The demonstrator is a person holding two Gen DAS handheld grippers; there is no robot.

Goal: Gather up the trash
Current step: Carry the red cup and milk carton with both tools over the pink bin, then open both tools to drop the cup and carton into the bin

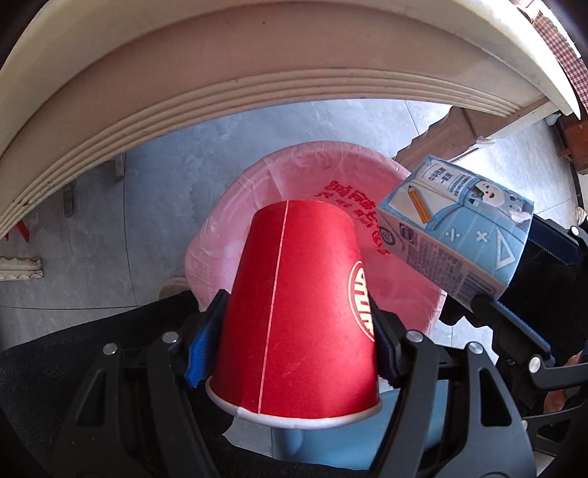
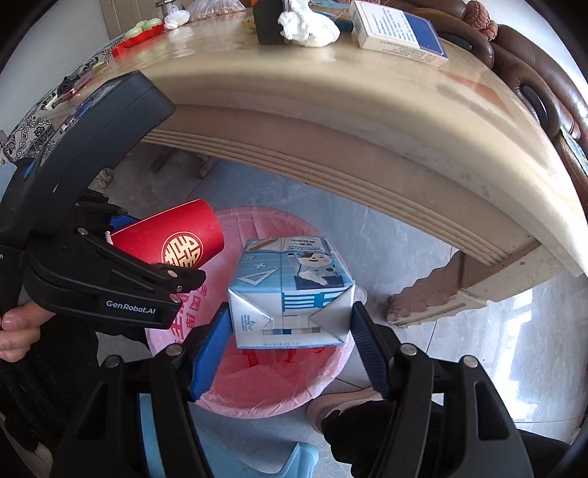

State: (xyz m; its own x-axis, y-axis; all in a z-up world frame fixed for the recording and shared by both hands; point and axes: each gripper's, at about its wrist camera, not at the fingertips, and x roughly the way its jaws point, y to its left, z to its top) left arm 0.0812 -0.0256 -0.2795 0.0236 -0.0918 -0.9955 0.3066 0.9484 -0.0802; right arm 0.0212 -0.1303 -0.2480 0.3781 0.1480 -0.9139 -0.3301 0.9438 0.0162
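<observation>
1. Left wrist view: the left gripper (image 1: 294,342) has its jaws clamped on a red paper cup (image 1: 297,312). The cup sits between the 2 blue-padded fingers (image 1: 204,338), its white rim toward the camera and its closed base pointing away.
2. Beyond the cup's base lies the bin (image 1: 235,220), lined with a pink bag printed in red characters; the cup hangs over the bin's near rim, above the grey tiled floor (image 1: 147,206).
3. At right in the same view, the right gripper (image 1: 514,286) holds a blue and white milk carton (image 1: 459,235) tilted over the bin's right rim, just beside the cup but apart from it. The cream edge of the worktop (image 1: 220,73) arches overhead.
4. Right wrist view: the right gripper (image 2: 290,327) has its jaws clamped on the milk carton (image 2: 290,290), the pads pressing its left and right sides near the folded end that faces the camera. The carton hangs directly above the bin (image 2: 330,367).
5. To the left, the left gripper (image 2: 183,279), marked GenRobot.AI, grips the red paper cup (image 2: 172,242) on its side over the bin's left rim.
6. The worktop (image 2: 367,92) behind carries a white box (image 2: 397,33) and crumpled white tissue (image 2: 308,25).
</observation>
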